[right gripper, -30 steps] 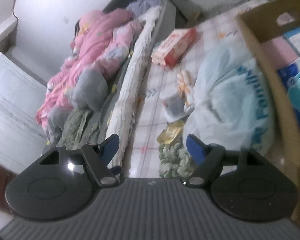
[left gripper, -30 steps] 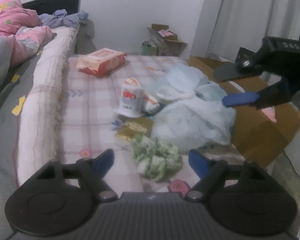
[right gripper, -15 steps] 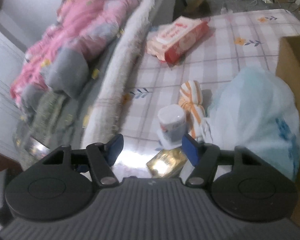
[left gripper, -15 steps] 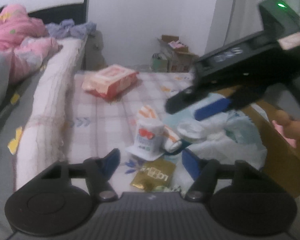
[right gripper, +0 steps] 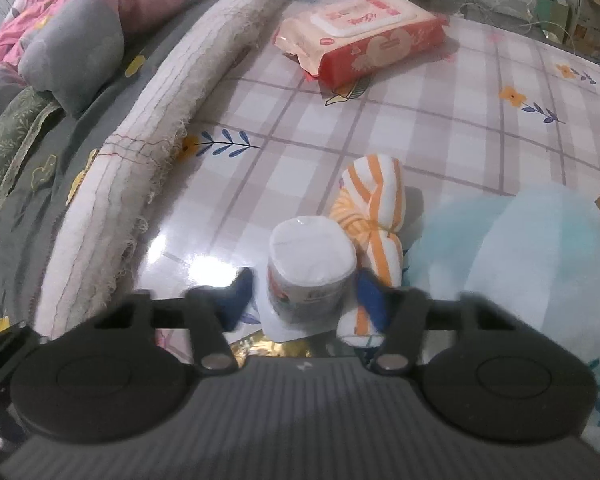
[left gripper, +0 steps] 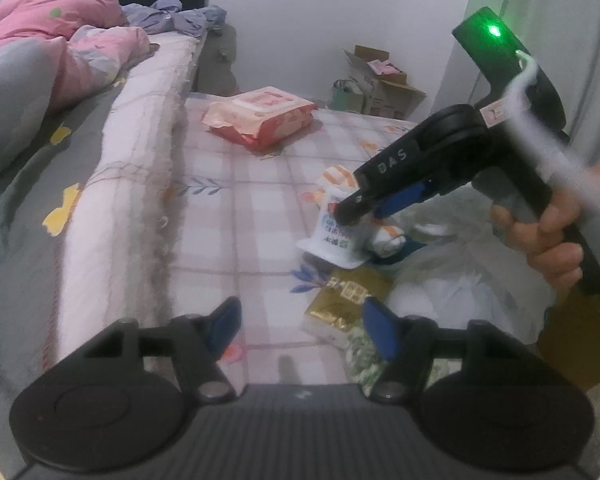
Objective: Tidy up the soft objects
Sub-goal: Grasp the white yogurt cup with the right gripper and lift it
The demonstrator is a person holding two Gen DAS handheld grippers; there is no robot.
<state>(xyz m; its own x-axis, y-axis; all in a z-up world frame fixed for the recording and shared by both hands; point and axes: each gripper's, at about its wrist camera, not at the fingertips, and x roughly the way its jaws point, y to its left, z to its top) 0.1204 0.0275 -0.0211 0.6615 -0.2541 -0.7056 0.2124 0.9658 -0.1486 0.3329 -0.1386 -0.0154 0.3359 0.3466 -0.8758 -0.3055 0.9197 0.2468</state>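
Observation:
A white wrapped tissue roll (right gripper: 312, 256) stands upright on the checked floor mat (right gripper: 420, 128). My right gripper (right gripper: 305, 294) straddles it from above. Its jaws are closing, with the right pad at the roll's side and a small gap at the left pad. In the left wrist view that gripper (left gripper: 348, 212) reaches down onto the roll (left gripper: 332, 236), held by a hand (left gripper: 548, 236). An orange-striped rolled towel (right gripper: 374, 208) leans against the roll. My left gripper (left gripper: 300, 324) hangs open over the mat, nothing between its fingers, beside a gold packet (left gripper: 348, 296) and a green-white fluffy cloth (left gripper: 364, 356).
A red wet-wipe pack (right gripper: 364, 40) lies farther back on the mat. A pale blue plastic bag (right gripper: 520, 248) bulges at the right, against a cardboard box (left gripper: 572, 340). The bed's edge (left gripper: 120, 184) runs along the left, with pink bedding (left gripper: 60, 28). Small boxes (left gripper: 380, 80) stand by the wall.
My right gripper has swung in from the right and down over the tissue roll, its jaws narrowing around it. The left gripper has moved forward, so the green cloth now sits under its right finger.

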